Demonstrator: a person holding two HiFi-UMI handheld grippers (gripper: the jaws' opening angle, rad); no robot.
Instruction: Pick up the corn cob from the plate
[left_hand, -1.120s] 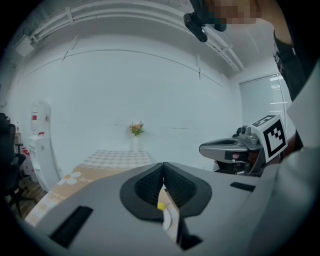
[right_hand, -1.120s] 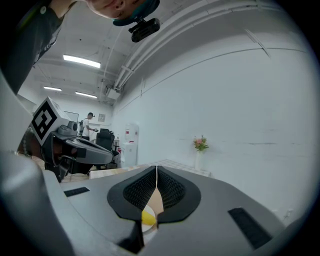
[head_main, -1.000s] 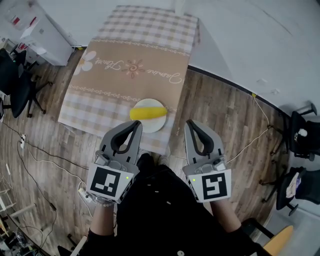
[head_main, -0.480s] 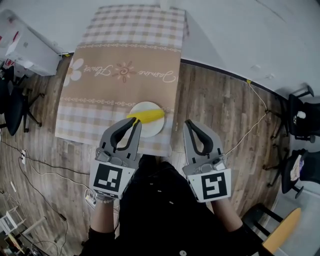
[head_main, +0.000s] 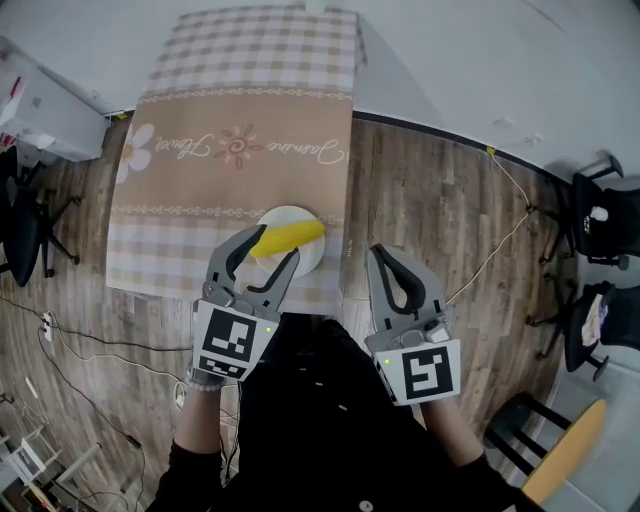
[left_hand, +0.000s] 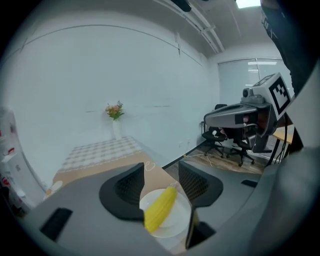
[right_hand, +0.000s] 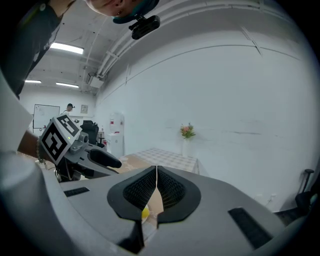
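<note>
**Task status.** The pick has not started. The corn cob (head_main: 290, 237) lies untouched on the plate (head_main: 314, 259), which sits at the near edge of the table (head_main: 230, 180). What we have so far is the approach and the opening of the jaws. Still to do are bringing the jaws around the cob, closing them on it and lifting it clear.

**Gripper state.**
- The left gripper (head_main: 272, 246) has just been opening its jaws. They now stand well apart and released, and nothing is pressed between the pads.
- The right gripper (head_main: 386, 252) is clenched, jaw against jaw, and holds nothing. It hangs to the right of the plate, beyond the table's right edge and over the floor.

**Cob position relative to the fingers.**
- In the left gripper view the cob appears in the gap between the two jaws, low and beyond the tips. Its near end is hidden behind the left jaw.
- The cob lies diagonally on the plate, from near-left to far-right.
- In the head view the left fingertips sit over the cob's near-left end.
- We see no contact, and we judge the jaws to be above the cob and short of it.
</note>
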